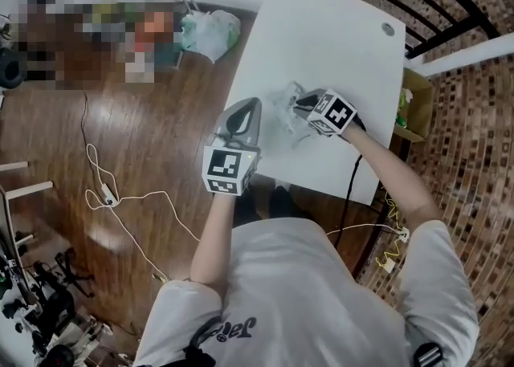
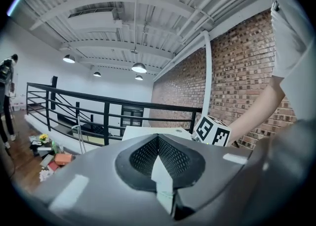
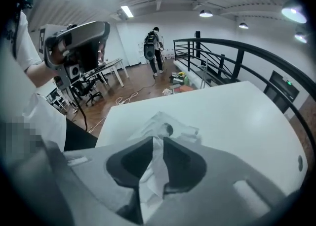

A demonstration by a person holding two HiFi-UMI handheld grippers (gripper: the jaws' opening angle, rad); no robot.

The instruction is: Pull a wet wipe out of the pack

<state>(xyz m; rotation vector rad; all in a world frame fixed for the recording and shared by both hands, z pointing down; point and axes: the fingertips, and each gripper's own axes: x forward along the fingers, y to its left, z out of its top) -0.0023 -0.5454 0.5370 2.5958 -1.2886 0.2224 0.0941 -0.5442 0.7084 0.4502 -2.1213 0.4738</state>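
The wet wipe pack [image 1: 283,107] lies crumpled near the front of the white table [image 1: 337,36]. In the right gripper view the pack [image 3: 170,127] shows a dark round opening just beyond my jaws. My right gripper [image 3: 157,138] points steeply down at it, shut on a white wet wipe [image 3: 150,175] that runs back between its pads. From the head view, the right gripper [image 1: 298,103] sits over the pack. My left gripper [image 1: 252,103] is held just left of the pack, pointing almost level. Its jaws [image 2: 158,138] are closed on a white strip [image 2: 162,178], seemingly a wipe.
A round cable hole [image 1: 388,29] is in the table's far right corner. Left of the table the wood floor carries white cables [image 1: 112,197] and a plastic bag [image 1: 210,32]. A black railing [image 3: 232,52] runs behind the table. A person [image 3: 154,49] stands far off.
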